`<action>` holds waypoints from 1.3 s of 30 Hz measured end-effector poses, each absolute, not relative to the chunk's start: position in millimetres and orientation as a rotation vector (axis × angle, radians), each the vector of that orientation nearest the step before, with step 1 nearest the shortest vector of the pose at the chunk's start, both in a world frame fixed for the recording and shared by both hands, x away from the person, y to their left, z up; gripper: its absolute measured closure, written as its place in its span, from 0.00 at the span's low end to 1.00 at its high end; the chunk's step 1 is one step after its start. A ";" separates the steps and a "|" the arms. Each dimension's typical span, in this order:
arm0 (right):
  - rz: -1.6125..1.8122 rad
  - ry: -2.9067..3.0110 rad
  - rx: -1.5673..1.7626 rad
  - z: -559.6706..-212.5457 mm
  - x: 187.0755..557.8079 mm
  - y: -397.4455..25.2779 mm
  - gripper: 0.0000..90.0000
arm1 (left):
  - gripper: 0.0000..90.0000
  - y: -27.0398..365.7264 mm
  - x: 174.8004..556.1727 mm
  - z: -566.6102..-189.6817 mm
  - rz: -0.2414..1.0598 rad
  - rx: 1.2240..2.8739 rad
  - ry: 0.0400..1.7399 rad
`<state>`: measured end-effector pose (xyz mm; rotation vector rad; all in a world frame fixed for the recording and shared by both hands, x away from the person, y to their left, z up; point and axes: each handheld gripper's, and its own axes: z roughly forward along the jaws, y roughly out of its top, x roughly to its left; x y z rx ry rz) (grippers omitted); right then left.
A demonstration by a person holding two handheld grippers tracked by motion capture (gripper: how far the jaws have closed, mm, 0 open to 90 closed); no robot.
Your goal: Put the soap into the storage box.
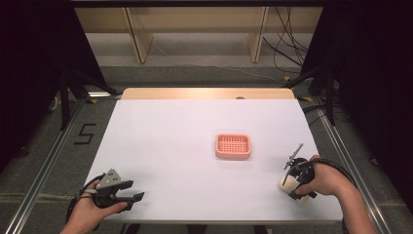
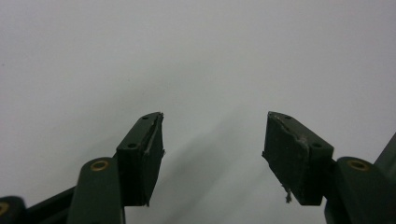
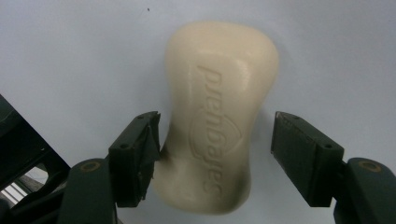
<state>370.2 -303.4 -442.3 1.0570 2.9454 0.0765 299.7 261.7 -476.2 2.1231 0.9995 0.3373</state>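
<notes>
**Soap bar between the jaws of your right hand-held gripper, near the right front edge**

The white worktop (image 1: 195, 146) was the biggest thing before you, and most of it lay bare. Near its middle, a little to the right, stood the pink soap tray (image 1: 233, 146), with a grid bottom and nothing in it. It was well apart from both of your hands.

Your left hand-held gripper (image 1: 132, 191) rested at the front left corner of the worktop. Its jaws stood wide apart, with only the white surface between them.

Your right hand-held gripper (image 1: 292, 183) was at the front right, pointing down at the worktop. Its jaws were set around the cream soap bar (image 3: 217, 116), which lay flat on the surface, with raised letters on top. One jaw touched the side of the bar; the other jaw was apart from it with a clear gap, so the bar was not yet clamped.
</notes>
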 end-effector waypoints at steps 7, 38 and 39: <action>0.073 2.949 1.072 -445.4 371.7 -300.7 0.42 | 0.41 261.0 299.8 -477.0 0.348 2.121 1.008; 0.087 2.965 1.107 -449.8 373.5 -296.9 0.56 | 0.41 261.0 299.0 -475.4 0.330 2.127 0.985; 0.087 2.966 1.114 -449.6 373.4 -296.9 0.56 | 0.41 260.9 299.0 -475.5 0.329 2.127 0.985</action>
